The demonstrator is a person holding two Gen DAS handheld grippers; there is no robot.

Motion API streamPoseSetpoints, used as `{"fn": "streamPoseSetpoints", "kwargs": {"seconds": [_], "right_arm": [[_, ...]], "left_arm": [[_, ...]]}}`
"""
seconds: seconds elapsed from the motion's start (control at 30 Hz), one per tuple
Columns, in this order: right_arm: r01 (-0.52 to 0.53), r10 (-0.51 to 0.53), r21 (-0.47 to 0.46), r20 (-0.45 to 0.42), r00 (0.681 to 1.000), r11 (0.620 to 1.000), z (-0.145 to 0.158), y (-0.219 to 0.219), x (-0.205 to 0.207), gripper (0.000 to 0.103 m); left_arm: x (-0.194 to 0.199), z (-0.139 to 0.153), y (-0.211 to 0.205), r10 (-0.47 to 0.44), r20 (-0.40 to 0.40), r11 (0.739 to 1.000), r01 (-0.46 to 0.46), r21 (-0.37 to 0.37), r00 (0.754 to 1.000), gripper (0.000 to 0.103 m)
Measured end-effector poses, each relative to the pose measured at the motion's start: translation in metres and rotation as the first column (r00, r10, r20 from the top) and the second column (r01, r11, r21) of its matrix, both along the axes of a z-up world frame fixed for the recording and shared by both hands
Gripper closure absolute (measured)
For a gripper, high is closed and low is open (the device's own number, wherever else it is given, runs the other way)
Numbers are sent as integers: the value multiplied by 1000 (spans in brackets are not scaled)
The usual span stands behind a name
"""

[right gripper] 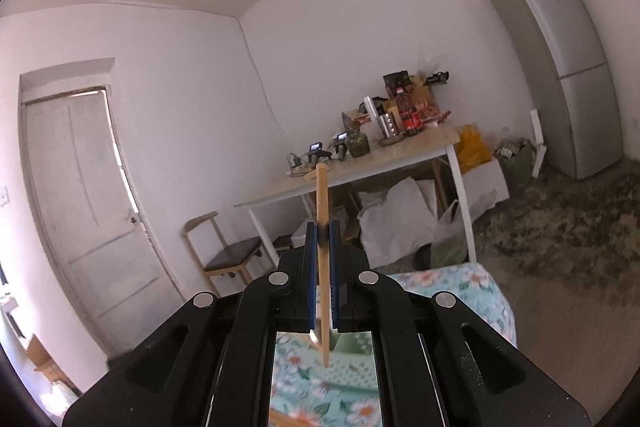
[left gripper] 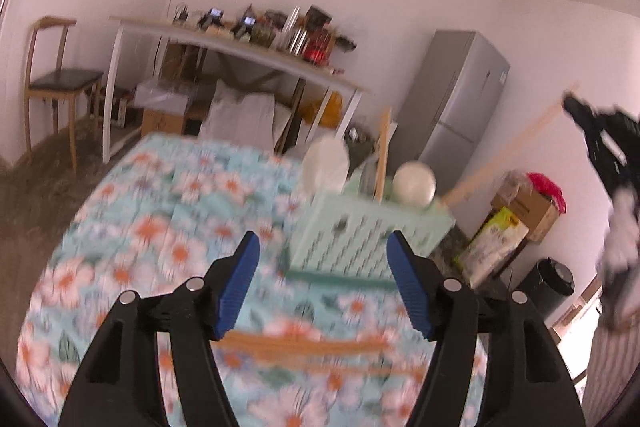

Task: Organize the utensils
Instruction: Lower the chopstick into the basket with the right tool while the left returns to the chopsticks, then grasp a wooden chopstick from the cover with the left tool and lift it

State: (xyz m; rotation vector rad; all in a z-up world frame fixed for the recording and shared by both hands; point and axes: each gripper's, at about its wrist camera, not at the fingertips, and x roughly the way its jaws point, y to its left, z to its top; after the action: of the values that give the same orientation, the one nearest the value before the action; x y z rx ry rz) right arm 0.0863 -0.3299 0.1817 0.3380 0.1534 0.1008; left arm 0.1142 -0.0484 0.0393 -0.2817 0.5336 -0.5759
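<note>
Left wrist view, left claw (left gripper: 322,281) open above chopsticks (left gripper: 304,345), basket (left gripper: 368,239) at table edge, right claw (right gripper: 322,247) gripping chopstick (right gripper: 322,211).

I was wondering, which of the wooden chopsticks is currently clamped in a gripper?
The chopstick standing upright between the right gripper pads. The others lie flat on the floral cloth below the open left gripper.

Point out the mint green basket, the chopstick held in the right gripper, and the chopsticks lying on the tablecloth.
mint green basket (left gripper: 360,235): left wrist view, its perforated front wall.
held chopstick (right gripper: 322,195): right wrist view, shaft above the pads.
loose chopsticks (left gripper: 304,345): left wrist view, blurred middle of the shafts.
</note>
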Motion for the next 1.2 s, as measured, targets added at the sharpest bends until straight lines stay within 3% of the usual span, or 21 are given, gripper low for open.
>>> {"fn": "streamPoseSetpoints", "kwargs": {"seconds": [0.23,0.43,0.5,0.57,0.6,0.87,1.07,1.2], "right_arm": [[24,-26,-89,-12,1000,996,-10,13,42,99],[2,-29,-212,-127,991,977,-56,34,73,98],[-15,-21,-232,-155,988,973,-68,39,71,90],[-18,-22,-242,-158,987,970,-70,41,63,74],[-18,-19,-242,-151,988,970,-69,41,58,72],[21,-37,-118,-135,990,993,-54,10,3,65],[45,-43,-1,-262,964,999,-86,-7,-31,62],[52,-21,67,-404,914,996,-131,-9,-47,62]], "left_arm": [[-8,-36,4,-17,-102,1000,17,2,995,39],[-14,-53,4,-31,-137,999,32,4,990,39],[-15,-57,4,-36,-149,999,38,8,988,39],[-16,-59,4,-40,-153,999,43,12,987,39],[-17,-60,4,-42,-155,999,44,14,987,39],[-25,-57,-1,-55,-143,998,59,28,988,39],[-36,-56,-20,-113,-115,986,125,107,987,39],[-46,-57,-46,-201,-72,951,212,223,977,39]]}}
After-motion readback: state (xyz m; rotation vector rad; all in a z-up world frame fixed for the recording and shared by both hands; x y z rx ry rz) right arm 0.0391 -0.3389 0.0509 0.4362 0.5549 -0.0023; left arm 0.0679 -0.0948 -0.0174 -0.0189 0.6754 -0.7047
